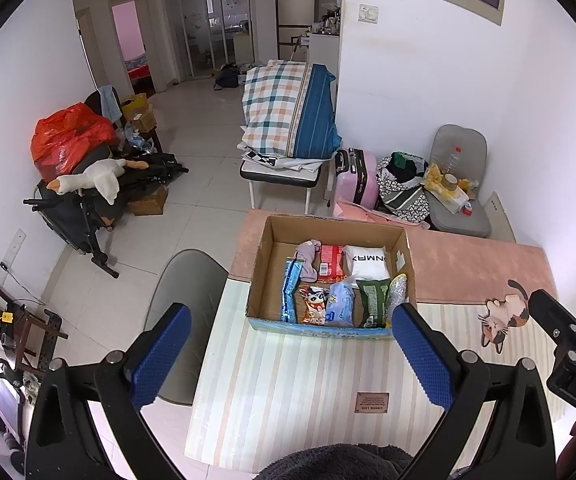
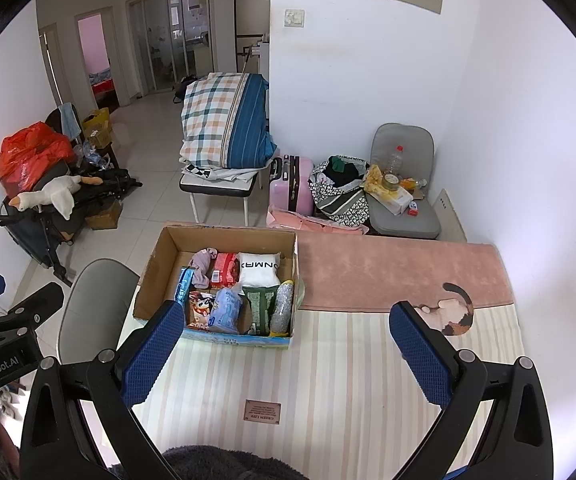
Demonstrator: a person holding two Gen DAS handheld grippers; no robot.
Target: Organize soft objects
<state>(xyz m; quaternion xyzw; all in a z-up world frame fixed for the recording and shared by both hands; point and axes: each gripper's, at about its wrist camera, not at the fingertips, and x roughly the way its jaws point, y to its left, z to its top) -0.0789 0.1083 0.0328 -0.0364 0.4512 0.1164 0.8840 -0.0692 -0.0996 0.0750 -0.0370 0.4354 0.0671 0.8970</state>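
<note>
Cardboard box (image 1: 264,280) full of soft packets (image 1: 340,304)

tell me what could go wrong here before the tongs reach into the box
1. The cardboard box is packed tight, so pulling the blue pack may drag the green pack out too.
2. The box sits near the table's left edge; a push from the left tongs could slide it off.

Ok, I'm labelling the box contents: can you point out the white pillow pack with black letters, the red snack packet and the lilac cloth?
White pillow pack with black letters (image 1: 368,263): left wrist view, its printed top face.
Red snack packet (image 1: 330,264): left wrist view, its middle.
Lilac cloth (image 2: 203,265): right wrist view, its bunched centre.
</note>
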